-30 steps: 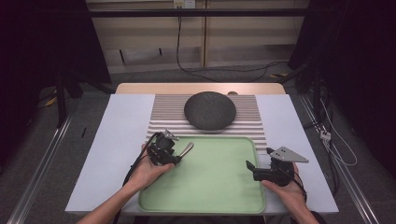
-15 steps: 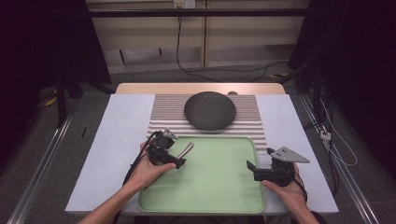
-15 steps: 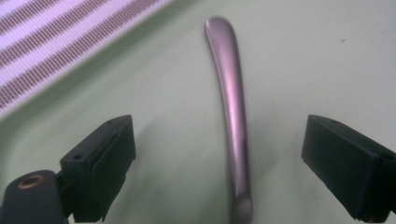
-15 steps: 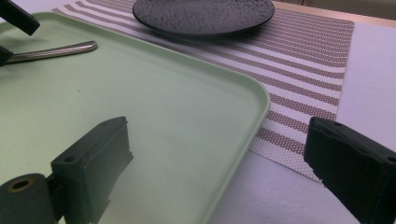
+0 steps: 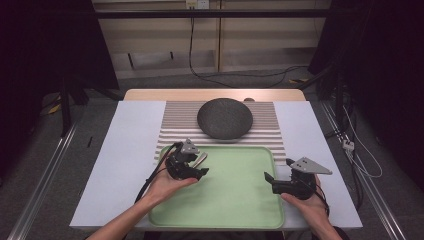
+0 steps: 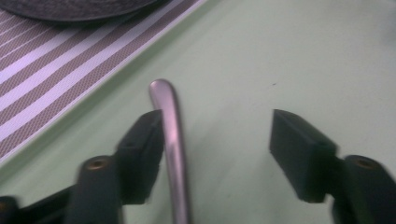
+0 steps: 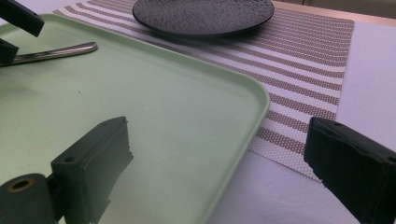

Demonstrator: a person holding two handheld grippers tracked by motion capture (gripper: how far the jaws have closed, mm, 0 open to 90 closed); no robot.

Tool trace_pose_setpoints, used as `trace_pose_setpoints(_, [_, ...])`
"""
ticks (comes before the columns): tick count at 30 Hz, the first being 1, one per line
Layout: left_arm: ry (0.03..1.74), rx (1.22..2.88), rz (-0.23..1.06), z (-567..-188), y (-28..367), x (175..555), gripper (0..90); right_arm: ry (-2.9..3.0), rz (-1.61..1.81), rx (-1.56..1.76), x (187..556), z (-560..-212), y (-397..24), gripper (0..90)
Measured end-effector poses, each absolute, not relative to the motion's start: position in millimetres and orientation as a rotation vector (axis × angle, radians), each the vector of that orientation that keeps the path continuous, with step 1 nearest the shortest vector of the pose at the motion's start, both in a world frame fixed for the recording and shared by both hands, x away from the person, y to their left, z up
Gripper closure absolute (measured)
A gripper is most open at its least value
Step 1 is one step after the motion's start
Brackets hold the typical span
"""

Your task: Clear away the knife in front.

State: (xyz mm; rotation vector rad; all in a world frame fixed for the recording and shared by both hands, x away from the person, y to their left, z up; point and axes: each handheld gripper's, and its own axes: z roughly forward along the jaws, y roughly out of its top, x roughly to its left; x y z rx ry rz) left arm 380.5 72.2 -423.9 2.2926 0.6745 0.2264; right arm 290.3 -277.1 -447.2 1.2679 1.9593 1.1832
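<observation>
Your left gripper (image 6: 212, 154), jaws spread and just closing, straddles the handle (image 6: 172, 140): thin, stiff, slick steel; pinch mid-shaft.

Table (image 5: 135, 150): white cover, striped mat (image 5: 172, 125), green tray (image 5: 235, 200) on top.

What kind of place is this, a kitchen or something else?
Probably a lab or recording room rather than a kitchen: a table staged with a striped mat, dark plate and green tray, dark curtains at the sides, cables on the floor.
</observation>
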Motion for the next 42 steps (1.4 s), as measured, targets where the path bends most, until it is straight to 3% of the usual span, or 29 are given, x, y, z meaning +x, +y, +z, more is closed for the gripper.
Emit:
trace_pose_setpoints(1, [0.669, 2.291, 0.222, -423.7, 71.3, 380.2, 47.7, 1.963, 1.183, 1.268, 291.0, -447.5, -276.8, 6.9])
trace_pose_setpoints(2, [0.661, 2.288, 0.216, -423.7, 70.8, 380.0, 47.7, 1.963, 1.183, 1.268, 291.0, -447.5, -276.8, 6.9])
trace_pose_setpoints(3, [0.656, 2.293, 0.211, -424.2, 70.1, 379.9, 56.4, 1.965, 1.182, 1.268, 291.3, -447.7, -276.7, 6.9])
trace_pose_setpoints(4, [0.65, 2.302, 0.212, -425.0, 69.6, 379.8, 56.4, 1.965, 1.182, 1.268, 291.3, -447.7, -276.7, 6.9])
trace_pose_setpoints(5, [0.657, 2.297, 0.209, -426.2, 69.4, 379.9, 68.7, 1.961, 1.183, 1.265, 291.0, -447.5, -276.8, 6.9])
trace_pose_setpoints(6, [0.659, 2.299, 0.207, -427.3, 69.4, 380.2, 68.7, 1.961, 1.183, 1.265, 291.0, -447.5, -276.8, 6.9])
trace_pose_setpoints(8, [0.665, 2.309, 0.21, -428.6, 70.2, 380.2, 79.0, 1.959, 1.18, 1.261, 291.1, -447.1, -276.7, 6.9])
trace_pose_setpoints(14, [0.65, 2.343, 0.205, -432.3, 73.0, 376.3, 90.0, 1.967, 1.171, 1.253, 291.7, -447.3, -274.5, 7.0])
trace_pose_setpoints(35, [0.655, 2.416, 0.21, -437.2, 72.0, 379.6, 90.0, 1.962, 1.175, 1.252, 290.0, -446.7, -275.3, 7.0])
trace_pose_setpoints(42, [0.671, 2.438, 0.273, -436.1, 72.3, 378.9, 90.0, 1.962, 1.176, 1.254, 290.4, -446.7, -275.2, 6.9])
